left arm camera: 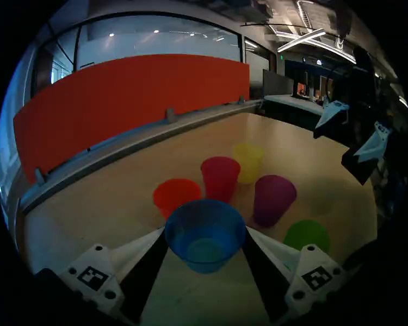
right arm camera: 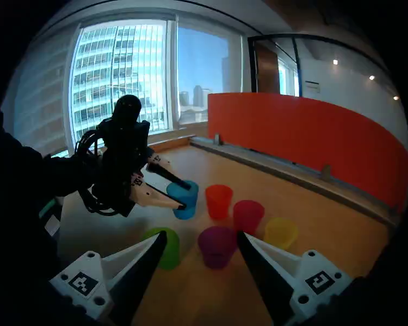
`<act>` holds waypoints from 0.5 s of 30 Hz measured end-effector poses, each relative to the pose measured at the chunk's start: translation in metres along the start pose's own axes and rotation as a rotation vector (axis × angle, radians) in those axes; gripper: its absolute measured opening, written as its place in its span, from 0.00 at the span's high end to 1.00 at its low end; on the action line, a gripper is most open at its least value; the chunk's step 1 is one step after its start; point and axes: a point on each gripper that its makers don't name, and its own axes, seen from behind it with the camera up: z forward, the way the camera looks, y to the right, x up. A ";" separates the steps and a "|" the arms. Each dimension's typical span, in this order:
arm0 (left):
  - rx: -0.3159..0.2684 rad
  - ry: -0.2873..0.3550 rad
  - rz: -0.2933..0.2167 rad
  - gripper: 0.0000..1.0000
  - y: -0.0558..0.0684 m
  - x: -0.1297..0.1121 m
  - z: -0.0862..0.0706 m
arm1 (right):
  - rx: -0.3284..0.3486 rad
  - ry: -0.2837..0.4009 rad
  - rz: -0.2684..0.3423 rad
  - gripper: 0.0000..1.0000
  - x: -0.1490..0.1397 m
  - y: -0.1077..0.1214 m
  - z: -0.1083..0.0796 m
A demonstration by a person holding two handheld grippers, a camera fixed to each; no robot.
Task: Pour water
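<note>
Left gripper view: left hand-held gripper [left arm camera: 205, 233] pinching upright blue cup [left arm camera: 205, 242], near orange cup [left arm camera: 177, 195] on worktop [left arm camera: 313, 157]. Right hand-held gripper [right arm camera: 201, 234]: spread, empty, facing purple cup [right arm camera: 217, 244]. Step judged: source cup grasped, untilted. Next: position over a receiving cup, tip gradually.

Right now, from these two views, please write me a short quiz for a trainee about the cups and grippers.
1. True or false: the left gripper holds the blue cup between its fingers.
2. In the left gripper view, which cup stands farthest away? A red, B yellow cup, C green.
3. Besides the blue cup, how many cups stand on the table?
Key: 1 true; 2 B; 3 five.
</note>
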 end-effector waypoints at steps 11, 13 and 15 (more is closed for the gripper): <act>0.057 0.134 0.002 0.12 -0.019 0.052 -0.038 | 0.011 -0.007 -0.032 0.01 -0.001 -0.010 0.004; 0.066 0.160 0.000 0.12 -0.022 0.061 -0.045 | 0.013 -0.009 -0.038 0.01 -0.001 -0.011 0.005; 0.072 0.183 -0.003 0.12 -0.024 0.069 -0.052 | 0.016 -0.011 -0.042 0.01 -0.002 -0.013 0.006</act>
